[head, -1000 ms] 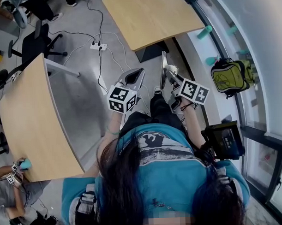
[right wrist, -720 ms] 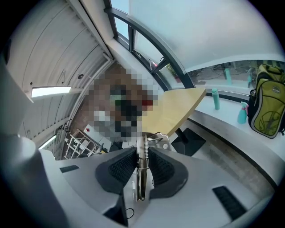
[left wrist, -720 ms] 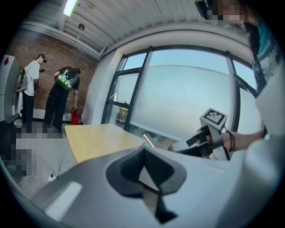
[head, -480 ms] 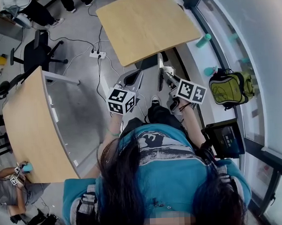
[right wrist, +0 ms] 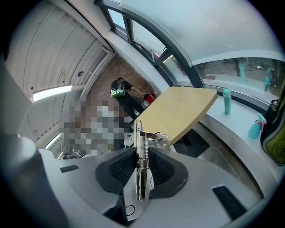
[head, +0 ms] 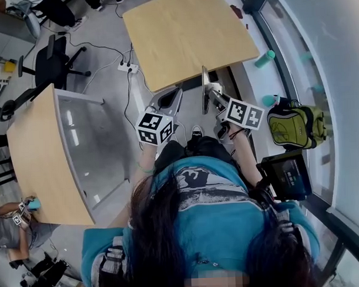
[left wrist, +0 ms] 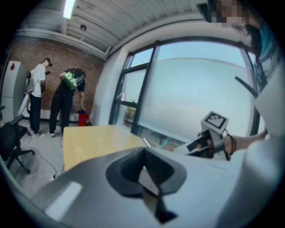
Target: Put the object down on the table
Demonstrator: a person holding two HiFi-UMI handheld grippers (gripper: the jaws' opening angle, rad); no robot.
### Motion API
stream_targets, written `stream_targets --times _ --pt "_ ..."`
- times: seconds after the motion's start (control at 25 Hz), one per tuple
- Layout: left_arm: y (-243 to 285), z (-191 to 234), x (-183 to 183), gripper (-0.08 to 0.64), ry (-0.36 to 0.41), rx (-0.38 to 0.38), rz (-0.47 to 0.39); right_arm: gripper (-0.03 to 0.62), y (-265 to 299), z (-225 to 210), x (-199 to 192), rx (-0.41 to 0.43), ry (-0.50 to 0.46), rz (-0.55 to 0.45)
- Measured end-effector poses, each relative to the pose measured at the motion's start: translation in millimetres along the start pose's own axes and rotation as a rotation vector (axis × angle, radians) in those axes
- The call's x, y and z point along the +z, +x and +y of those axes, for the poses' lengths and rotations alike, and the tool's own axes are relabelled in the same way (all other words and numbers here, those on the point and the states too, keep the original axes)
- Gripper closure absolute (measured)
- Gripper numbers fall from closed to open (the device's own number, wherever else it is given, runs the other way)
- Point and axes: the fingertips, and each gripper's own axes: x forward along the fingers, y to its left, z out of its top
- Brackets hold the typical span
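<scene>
- Your right gripper (head: 209,95) is clamped on the task's thing, a thin metal object (right wrist: 140,165) with a spring, held edge-on between the pads and standing up past the jaw tips.
- Your left gripper (head: 173,96) has its jaws together with nothing between them, so hold it off to the side.
- The wooden table (head: 187,34) lies ahead of you. Both grippers hang over the floor (head: 108,130), short of its near edge.
- Carry the metal object well over the tabletop, not just to the rim, so it cannot slip off the edge.
- Tilt the right gripper until the flat side faces the wood, then lower it until it touches.
- Only then part the jaws, slowly, and lift straight away so the pads do not drag it.
</scene>
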Motion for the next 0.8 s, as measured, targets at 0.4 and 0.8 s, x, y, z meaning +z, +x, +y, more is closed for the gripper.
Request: stream_targets --times 0.4,0.8 --pt "19 18 0 0.557 -0.018 0.061 0.015 0.500 25 -12 17 0.027 -0.012 0.061" --pt "44 73 18 0.557 -0.022 0.042 0.022 0.500 67 -4 47 -0.001 0.005 0.045"
